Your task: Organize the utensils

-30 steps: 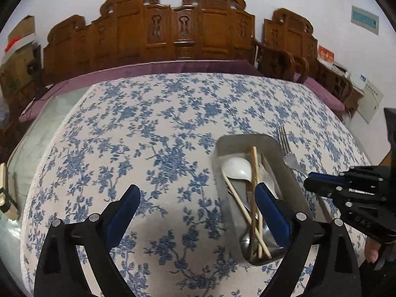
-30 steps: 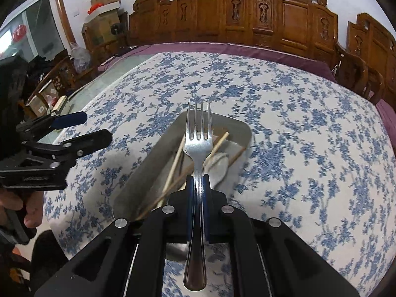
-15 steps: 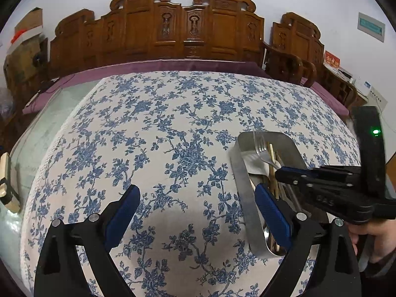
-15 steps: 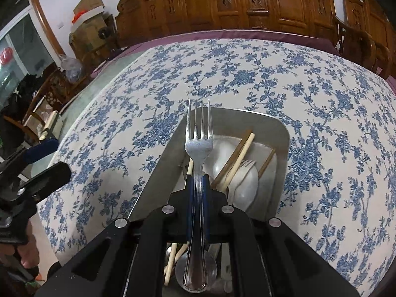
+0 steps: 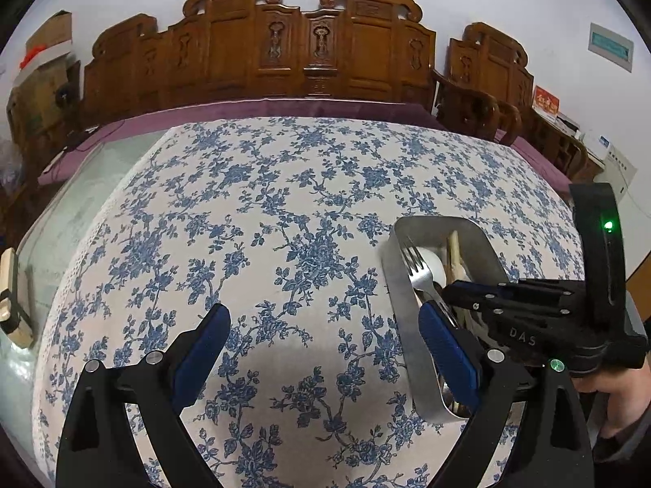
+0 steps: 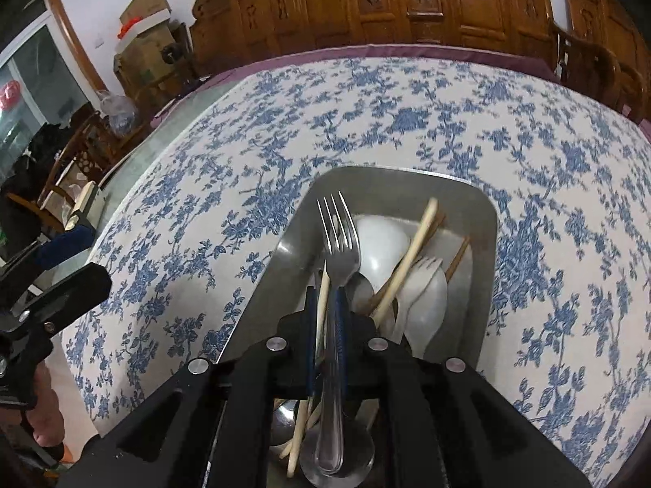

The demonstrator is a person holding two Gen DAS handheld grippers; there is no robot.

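Nearly done: our right gripper (image 6: 325, 325), its fingers opening around the steel fork (image 6: 337, 252), releases it into the metal tray (image 6: 484, 219) among white spoons and chopsticks. Left gripper (image 5: 321, 341) hangs wide, empty; floral counter (image 5: 285, 187) beyond shows no stray utensils.

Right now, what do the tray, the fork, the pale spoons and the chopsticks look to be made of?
Tray: brushed metal, dull grey sheen, probably steel. Fork: polished metal, bright glints. Pale spoons: matte white, plastic or melamine; cannot tell. Chopsticks: light and dark, wood or bamboo by the colour.
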